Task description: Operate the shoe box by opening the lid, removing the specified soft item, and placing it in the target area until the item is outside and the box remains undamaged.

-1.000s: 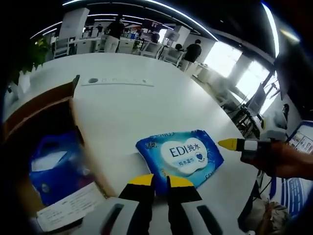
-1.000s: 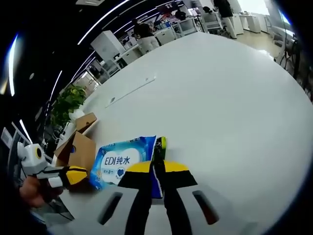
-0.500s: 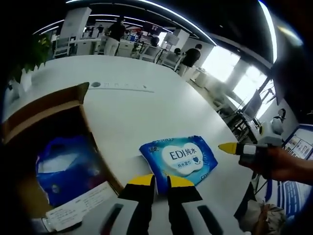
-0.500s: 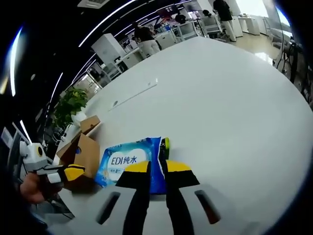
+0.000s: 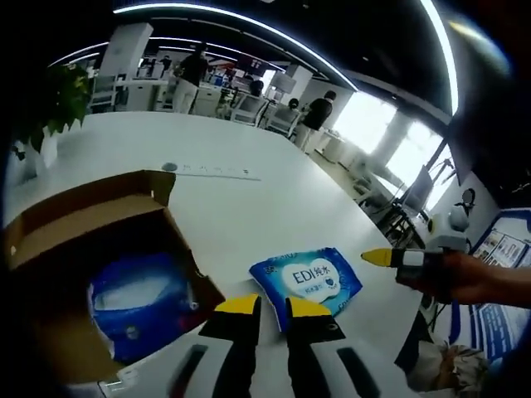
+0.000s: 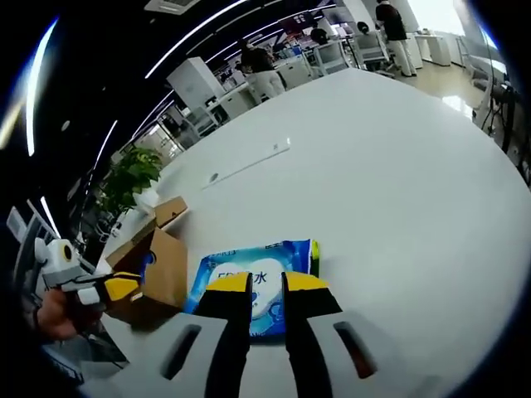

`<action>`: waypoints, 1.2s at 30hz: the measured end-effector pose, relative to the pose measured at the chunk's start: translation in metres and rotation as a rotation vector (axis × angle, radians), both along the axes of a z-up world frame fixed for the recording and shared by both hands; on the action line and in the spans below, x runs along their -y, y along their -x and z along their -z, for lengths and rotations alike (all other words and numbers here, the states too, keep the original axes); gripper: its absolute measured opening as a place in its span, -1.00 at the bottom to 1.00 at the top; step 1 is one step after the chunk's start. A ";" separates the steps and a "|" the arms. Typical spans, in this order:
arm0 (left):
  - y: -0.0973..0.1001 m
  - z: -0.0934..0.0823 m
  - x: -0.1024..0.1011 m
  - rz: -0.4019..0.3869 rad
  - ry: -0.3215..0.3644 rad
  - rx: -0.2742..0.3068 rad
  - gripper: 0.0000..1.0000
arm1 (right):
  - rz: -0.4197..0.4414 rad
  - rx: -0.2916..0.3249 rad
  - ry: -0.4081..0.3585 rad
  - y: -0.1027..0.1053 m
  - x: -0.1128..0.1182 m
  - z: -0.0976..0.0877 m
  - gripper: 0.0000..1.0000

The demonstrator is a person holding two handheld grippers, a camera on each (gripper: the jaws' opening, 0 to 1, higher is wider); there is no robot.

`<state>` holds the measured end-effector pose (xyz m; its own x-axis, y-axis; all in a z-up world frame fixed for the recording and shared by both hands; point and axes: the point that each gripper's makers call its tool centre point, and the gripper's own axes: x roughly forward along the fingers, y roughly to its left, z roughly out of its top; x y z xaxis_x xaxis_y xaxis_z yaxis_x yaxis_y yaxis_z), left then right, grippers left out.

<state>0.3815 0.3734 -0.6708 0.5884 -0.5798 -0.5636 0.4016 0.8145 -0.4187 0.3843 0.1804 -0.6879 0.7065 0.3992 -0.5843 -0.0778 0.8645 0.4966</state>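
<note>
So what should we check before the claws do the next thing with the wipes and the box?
1. Wipes pack out of the shoe box: ok, it lies flat on the white table beside the box.
2. Box open: ok, a flap stands up on its far side.
3. Box undamaged: cannot tell, some sides are hidden.
4. Box emptied: not ok if it matters, another blue pack lies inside.
5. Left claw free: ok, nothing sits between its nearly closed jaws.
6. Right claw free of the pack: cannot tell, its tips sit over the pack's edge.
</note>
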 end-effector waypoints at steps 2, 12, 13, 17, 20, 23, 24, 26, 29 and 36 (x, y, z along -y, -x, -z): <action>-0.002 -0.003 -0.009 -0.008 -0.002 0.012 -0.75 | -0.011 0.001 -0.002 0.000 -0.007 -0.001 -0.73; -0.003 -0.014 -0.055 -0.023 -0.013 0.066 -0.70 | -0.068 0.015 -0.032 -0.003 -0.047 -0.009 -0.72; -0.002 -0.014 -0.061 -0.032 -0.015 0.070 -0.70 | -0.075 0.016 -0.033 -0.003 -0.051 -0.010 -0.72; -0.001 -0.016 -0.078 -0.050 -0.020 0.080 -0.70 | -0.101 0.021 -0.033 -0.006 -0.065 -0.015 -0.70; -0.003 -0.017 -0.096 -0.071 -0.031 0.094 -0.69 | -0.123 0.031 -0.035 -0.010 -0.077 -0.021 -0.70; -0.005 -0.017 -0.113 -0.092 -0.058 0.113 -0.69 | -0.164 0.054 -0.040 -0.015 -0.096 -0.031 -0.70; -0.004 -0.017 -0.118 -0.098 -0.059 0.115 -0.69 | -0.176 0.057 -0.037 -0.017 -0.101 -0.032 -0.69; -0.005 -0.018 -0.128 -0.115 -0.067 0.123 -0.69 | -0.202 0.066 -0.033 -0.020 -0.113 -0.037 -0.69; -0.003 -0.020 -0.142 -0.131 -0.086 0.137 -0.68 | -0.233 0.083 -0.036 -0.026 -0.129 -0.044 -0.68; 0.009 -0.022 -0.174 -0.203 -0.101 0.140 -0.63 | -0.310 0.113 -0.045 -0.033 -0.169 -0.056 -0.63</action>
<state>0.3724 0.5477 -0.6487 0.7634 -0.3871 -0.5171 0.2740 0.9190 -0.2833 0.4173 0.3492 -0.6321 0.6064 0.6295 -0.4858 -0.3908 0.7680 0.5073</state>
